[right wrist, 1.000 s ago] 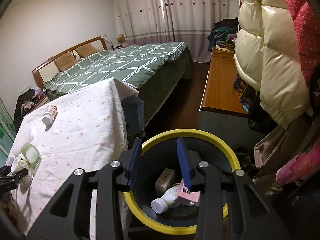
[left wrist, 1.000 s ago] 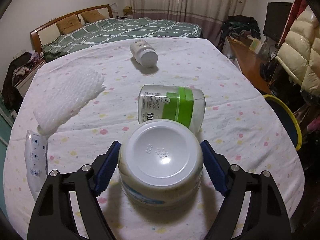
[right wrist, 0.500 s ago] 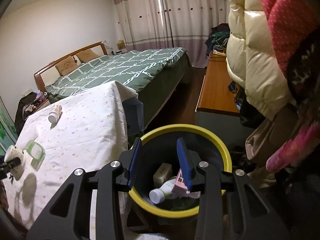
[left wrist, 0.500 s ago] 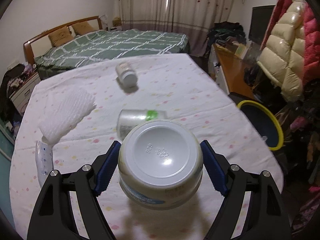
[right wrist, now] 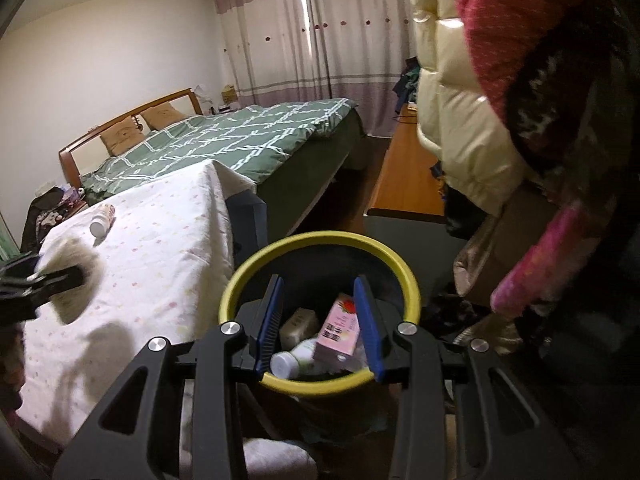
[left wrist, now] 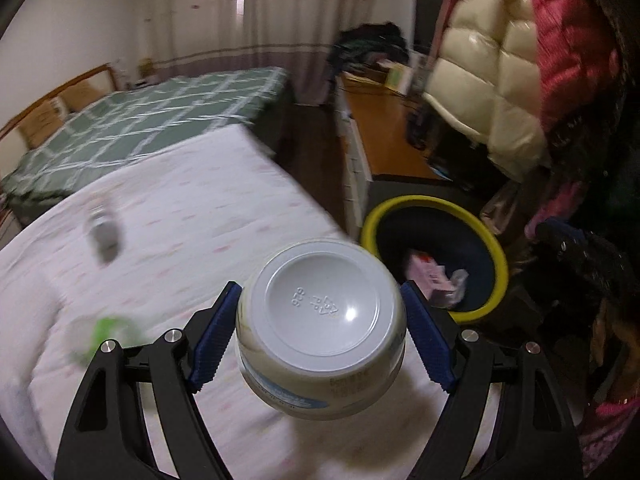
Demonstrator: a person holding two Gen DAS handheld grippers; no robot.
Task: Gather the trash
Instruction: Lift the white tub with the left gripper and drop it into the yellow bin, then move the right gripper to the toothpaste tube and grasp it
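Note:
My left gripper [left wrist: 320, 328] is shut on a white plastic jar [left wrist: 320, 320], held bottom-forward above the table's right part. The black trash bin with a yellow rim [left wrist: 486, 236] stands to its right, beside the table. My right gripper [right wrist: 318, 320] is open and empty above the bin [right wrist: 412, 280], which holds a pink carton [right wrist: 338, 328], a white bottle [right wrist: 292, 360] and a beige box. A white bottle [left wrist: 102, 236] and a green-lidded jar [left wrist: 106, 332] lie blurred on the table. The left gripper [right wrist: 36, 284] shows blurred in the right wrist view.
The table [left wrist: 192, 208] has a white dotted cloth. A bed with a green quilt [right wrist: 240, 140] stands behind it. A wooden desk [left wrist: 380, 136] and hanging puffer jackets [left wrist: 488, 80] are at the right, close to the bin.
My left gripper has lifted the white jar off the table and swung right toward the bin. My right gripper has risen slightly over the bin and stays open.

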